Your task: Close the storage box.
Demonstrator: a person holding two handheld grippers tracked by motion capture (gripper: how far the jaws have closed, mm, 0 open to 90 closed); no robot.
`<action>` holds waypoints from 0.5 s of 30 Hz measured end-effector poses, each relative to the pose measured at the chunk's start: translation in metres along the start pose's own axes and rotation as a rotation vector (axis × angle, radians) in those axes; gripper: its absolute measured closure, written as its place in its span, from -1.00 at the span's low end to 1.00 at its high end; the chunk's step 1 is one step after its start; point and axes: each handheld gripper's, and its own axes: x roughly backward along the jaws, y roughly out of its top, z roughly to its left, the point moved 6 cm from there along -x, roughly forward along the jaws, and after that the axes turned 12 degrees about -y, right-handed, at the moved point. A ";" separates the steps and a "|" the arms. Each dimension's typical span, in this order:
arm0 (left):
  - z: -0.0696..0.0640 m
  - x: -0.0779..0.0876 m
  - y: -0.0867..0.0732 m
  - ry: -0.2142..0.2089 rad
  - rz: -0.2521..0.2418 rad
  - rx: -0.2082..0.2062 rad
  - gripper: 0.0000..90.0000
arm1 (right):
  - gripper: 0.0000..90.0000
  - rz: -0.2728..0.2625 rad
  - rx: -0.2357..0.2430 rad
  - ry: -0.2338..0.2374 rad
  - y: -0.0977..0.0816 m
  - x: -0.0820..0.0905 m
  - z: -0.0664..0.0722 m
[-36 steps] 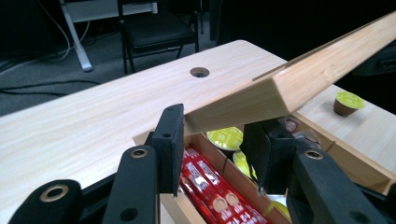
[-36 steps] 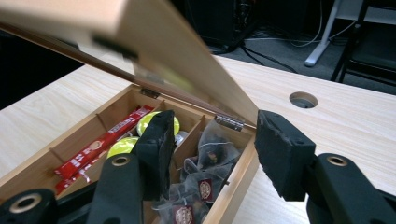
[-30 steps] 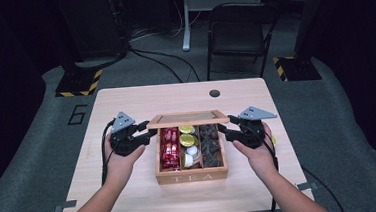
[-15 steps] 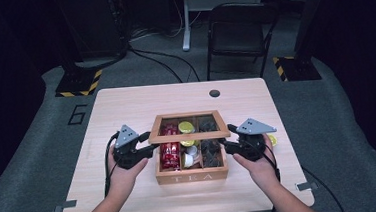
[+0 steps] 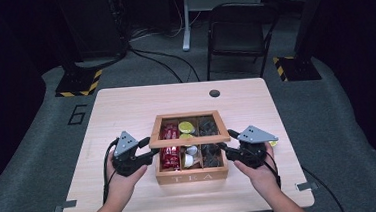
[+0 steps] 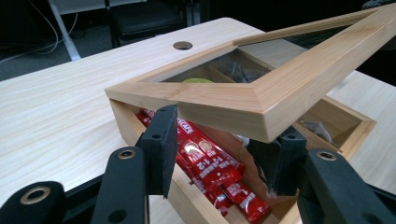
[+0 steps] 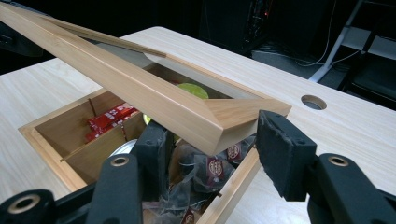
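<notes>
One pale wooden table stands on grey floor.

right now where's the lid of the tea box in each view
High view: the lid sits mid-table, raised over the tea box.
Left gripper view: lid corner just above the jaws, centre-right.
Right gripper view: lid corner at centre, above the jaws.
Shared landmark: the round table hole.

The raised lid hides the box's far compartments; the dark packets' print is perhaps illegible.
</notes>
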 end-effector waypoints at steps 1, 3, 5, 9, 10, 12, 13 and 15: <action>-0.001 0.000 -0.001 0.001 0.001 -0.002 0.16 | 0.03 -0.002 0.003 -0.001 -0.001 0.001 0.001; -0.002 0.001 -0.003 -0.001 0.002 0.000 0.16 | 0.04 -0.001 0.010 -0.003 -0.004 0.002 0.002; -0.004 0.003 -0.004 -0.012 0.007 0.003 0.16 | 0.04 0.000 0.003 -0.008 -0.005 0.002 0.003; -0.005 0.004 -0.007 -0.019 0.000 0.002 0.16 | 0.05 -0.001 0.008 -0.008 -0.008 0.004 0.004; -0.006 0.003 -0.008 -0.018 -0.006 0.000 0.16 | 0.05 -0.001 0.008 -0.008 -0.008 0.004 0.004; -0.006 0.003 -0.011 -0.028 -0.010 0.009 0.16 | 0.05 -0.002 0.023 -0.012 -0.010 0.005 0.005; -0.007 0.004 -0.013 -0.037 -0.008 0.016 0.16 | 0.05 -0.002 0.031 -0.013 -0.011 0.005 0.005; -0.007 0.003 -0.016 -0.038 -0.023 0.024 0.16 | 0.05 0.000 0.045 -0.016 -0.013 0.006 0.007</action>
